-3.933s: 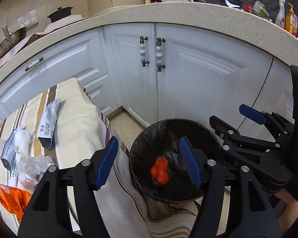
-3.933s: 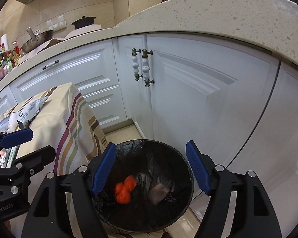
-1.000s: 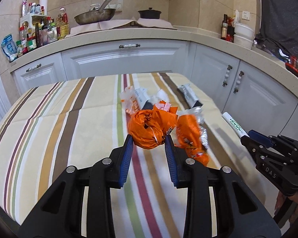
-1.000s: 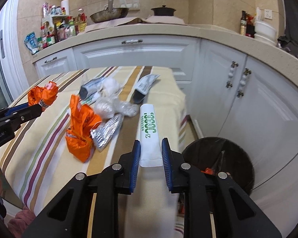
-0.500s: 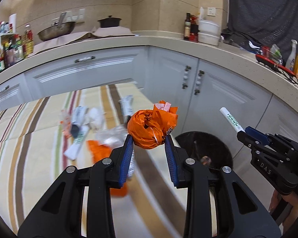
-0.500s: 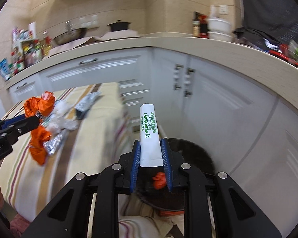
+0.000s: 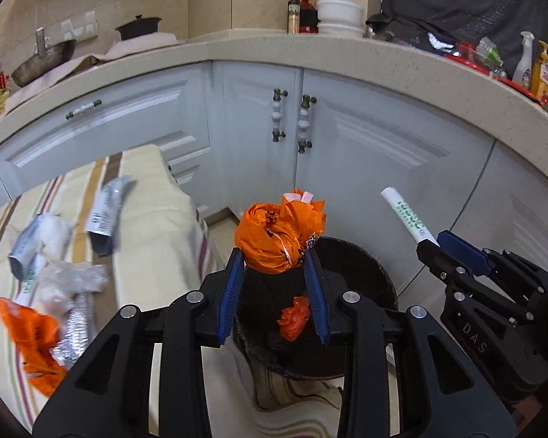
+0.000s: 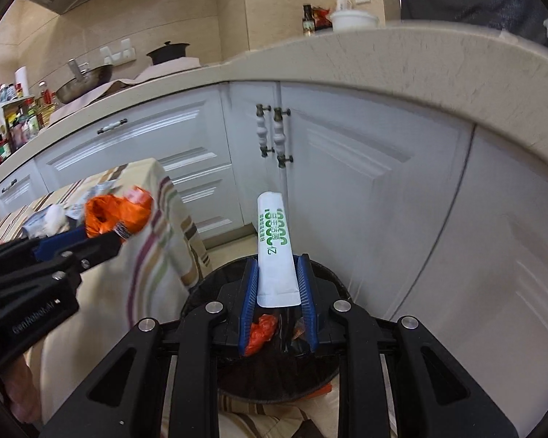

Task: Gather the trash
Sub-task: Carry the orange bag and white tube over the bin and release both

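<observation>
Both grippers are now hanging over the black-lined bin instead of the striped table — each carrying a piece of trash to drop. Lying behind on the cloth at far left are an orange wrapper, a foil packet, clear plastic and grey sachets, waiting for later trips. At centre, the left gripper is clamping a crumpled orange bag directly above the bin mouth, where an orange scrap is already lying. Further right, the right gripper is easing its jaws apart — the white packet with green print is sitting between them, poised over the bin, apparently about to fall in.
</observation>
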`<state>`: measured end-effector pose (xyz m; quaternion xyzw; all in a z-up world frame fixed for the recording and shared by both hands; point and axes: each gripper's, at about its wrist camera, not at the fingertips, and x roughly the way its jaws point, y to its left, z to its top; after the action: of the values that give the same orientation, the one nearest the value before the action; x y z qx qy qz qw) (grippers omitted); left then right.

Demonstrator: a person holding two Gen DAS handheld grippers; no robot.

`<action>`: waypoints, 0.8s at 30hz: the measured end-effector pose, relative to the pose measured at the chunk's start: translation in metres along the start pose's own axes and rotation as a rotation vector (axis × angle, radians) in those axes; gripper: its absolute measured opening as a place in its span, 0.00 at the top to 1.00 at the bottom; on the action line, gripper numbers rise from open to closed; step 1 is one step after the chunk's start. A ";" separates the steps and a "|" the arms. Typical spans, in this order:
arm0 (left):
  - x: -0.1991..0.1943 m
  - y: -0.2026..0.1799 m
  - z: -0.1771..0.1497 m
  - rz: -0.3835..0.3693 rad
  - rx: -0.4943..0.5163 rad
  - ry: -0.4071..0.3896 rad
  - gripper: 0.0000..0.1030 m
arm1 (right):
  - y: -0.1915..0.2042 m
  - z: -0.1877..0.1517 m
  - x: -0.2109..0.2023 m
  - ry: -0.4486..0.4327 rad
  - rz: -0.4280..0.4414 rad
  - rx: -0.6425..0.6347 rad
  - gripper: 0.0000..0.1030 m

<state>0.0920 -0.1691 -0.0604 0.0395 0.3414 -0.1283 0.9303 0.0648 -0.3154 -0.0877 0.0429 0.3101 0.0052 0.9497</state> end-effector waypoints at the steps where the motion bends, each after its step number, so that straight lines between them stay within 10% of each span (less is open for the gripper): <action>1: 0.010 -0.004 0.001 0.004 0.005 0.020 0.67 | -0.004 0.000 0.010 0.009 -0.004 0.010 0.63; 5: 0.028 -0.009 0.003 -0.001 -0.009 0.073 0.48 | -0.013 -0.002 0.029 0.032 -0.017 0.029 0.58; 24: -0.058 0.073 -0.020 0.136 -0.088 -0.029 0.42 | 0.051 0.004 -0.021 -0.050 0.091 -0.019 0.41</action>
<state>0.0562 -0.0835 -0.0389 0.0198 0.3296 -0.0501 0.9426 0.0517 -0.2655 -0.0676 0.0482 0.2840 0.0500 0.9563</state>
